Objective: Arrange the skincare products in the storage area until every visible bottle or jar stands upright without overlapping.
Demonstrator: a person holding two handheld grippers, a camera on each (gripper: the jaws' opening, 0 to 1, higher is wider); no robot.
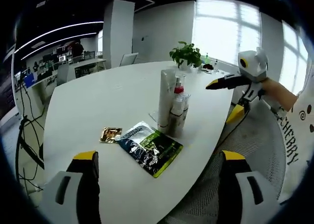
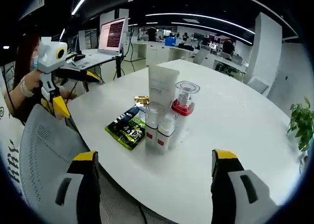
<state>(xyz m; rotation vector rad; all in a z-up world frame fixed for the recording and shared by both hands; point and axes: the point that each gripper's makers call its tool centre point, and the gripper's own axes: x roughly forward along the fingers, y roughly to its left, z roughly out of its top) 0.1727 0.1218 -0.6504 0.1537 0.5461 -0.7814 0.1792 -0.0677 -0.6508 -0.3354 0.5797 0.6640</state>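
A cluster of skincare products stands upright mid-table: a tall white tube [image 1: 166, 98] [image 2: 163, 89], a pump bottle with a red collar [image 1: 178, 102] [image 2: 184, 106], and two small red-banded bottles [image 2: 152, 123] [image 2: 166, 130] pressed close together. A dark green sachet [image 1: 149, 148] [image 2: 128, 127] and a small gold sachet [image 1: 111, 134] [image 2: 142, 100] lie flat beside them. My left gripper [image 1: 158, 156] [image 2: 77, 92] is open and holds nothing, a short way back from the sachet. My right gripper [image 2: 154, 155] [image 1: 224, 99] is open too, off the opposite table edge.
The white oval table [image 1: 98, 101] [image 2: 235, 116] carries a potted plant [image 1: 185, 53] [image 2: 301, 121] at its far end. A grey mesh chair [image 1: 250, 145] [image 2: 44, 150] sits at the table edge. A laptop [image 2: 112, 35] stands on a desk behind. A person's hand [image 2: 27, 86] holds the left gripper.
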